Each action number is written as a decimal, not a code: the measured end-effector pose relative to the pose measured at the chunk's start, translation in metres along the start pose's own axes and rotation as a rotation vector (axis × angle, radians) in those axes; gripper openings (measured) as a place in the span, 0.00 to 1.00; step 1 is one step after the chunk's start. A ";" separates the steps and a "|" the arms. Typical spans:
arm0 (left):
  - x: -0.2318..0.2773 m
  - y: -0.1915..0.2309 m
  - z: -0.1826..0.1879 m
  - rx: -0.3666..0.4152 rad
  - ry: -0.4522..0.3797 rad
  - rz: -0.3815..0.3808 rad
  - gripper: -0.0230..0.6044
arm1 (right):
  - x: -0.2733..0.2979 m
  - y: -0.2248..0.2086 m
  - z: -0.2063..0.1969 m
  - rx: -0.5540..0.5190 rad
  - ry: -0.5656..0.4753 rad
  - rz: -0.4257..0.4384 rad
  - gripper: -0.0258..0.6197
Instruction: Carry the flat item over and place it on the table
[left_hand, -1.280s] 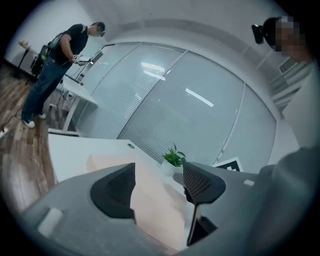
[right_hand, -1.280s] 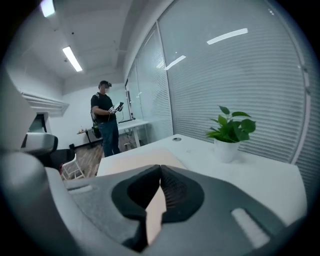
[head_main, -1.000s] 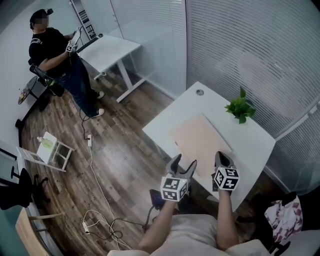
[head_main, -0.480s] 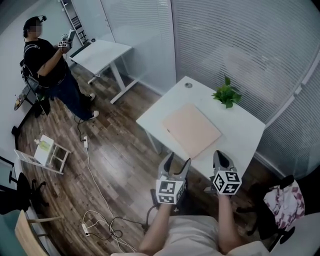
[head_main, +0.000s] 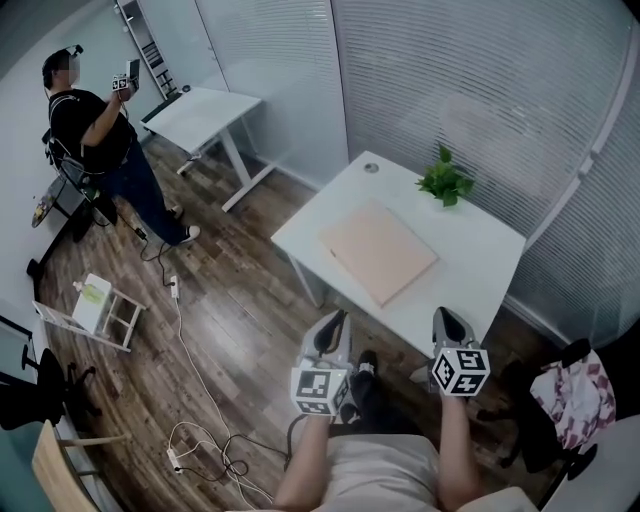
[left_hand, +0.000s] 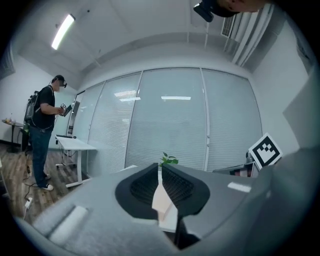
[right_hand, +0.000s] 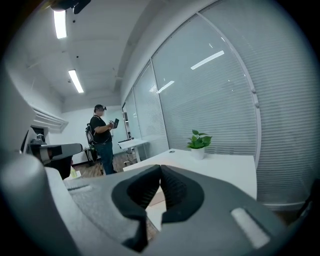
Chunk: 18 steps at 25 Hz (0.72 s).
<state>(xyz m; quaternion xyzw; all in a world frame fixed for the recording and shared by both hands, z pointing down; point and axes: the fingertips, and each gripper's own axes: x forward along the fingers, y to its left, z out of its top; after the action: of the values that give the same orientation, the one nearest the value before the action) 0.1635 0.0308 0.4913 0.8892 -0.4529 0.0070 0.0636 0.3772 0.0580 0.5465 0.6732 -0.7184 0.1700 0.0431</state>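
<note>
Pinkish flat board (head_main: 378, 250) lies on the white table (head_main: 480, 262), ahead of both jaws past its near edge. The left gripper (head_main: 333, 325) has just closed on nothing; the right gripper (head_main: 447, 320) is pinched together, empty. A potted plant (head_main: 444, 183) stands beyond.

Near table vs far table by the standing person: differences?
The near table carries a pinkish flat board and a potted plant; the far table shows neither. The standing person is beside the far table, well away from the near table. Both have white tops.

Left gripper (head_main: 335, 322) (just closing, empty), right (head_main: 447, 320) shut
</note>
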 end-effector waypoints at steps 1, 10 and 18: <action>-0.004 0.003 0.005 -0.009 -0.008 0.000 0.07 | -0.002 0.002 0.000 -0.008 0.005 0.002 0.04; -0.020 0.018 0.021 0.053 0.012 -0.027 0.05 | -0.016 0.011 0.006 -0.058 0.009 0.040 0.04; -0.026 0.036 0.033 0.039 0.012 -0.073 0.05 | -0.018 0.010 0.013 -0.069 0.007 0.049 0.04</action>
<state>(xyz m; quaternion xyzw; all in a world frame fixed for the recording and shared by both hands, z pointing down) 0.1175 0.0267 0.4603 0.9062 -0.4195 0.0185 0.0493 0.3713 0.0715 0.5276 0.6528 -0.7400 0.1487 0.0646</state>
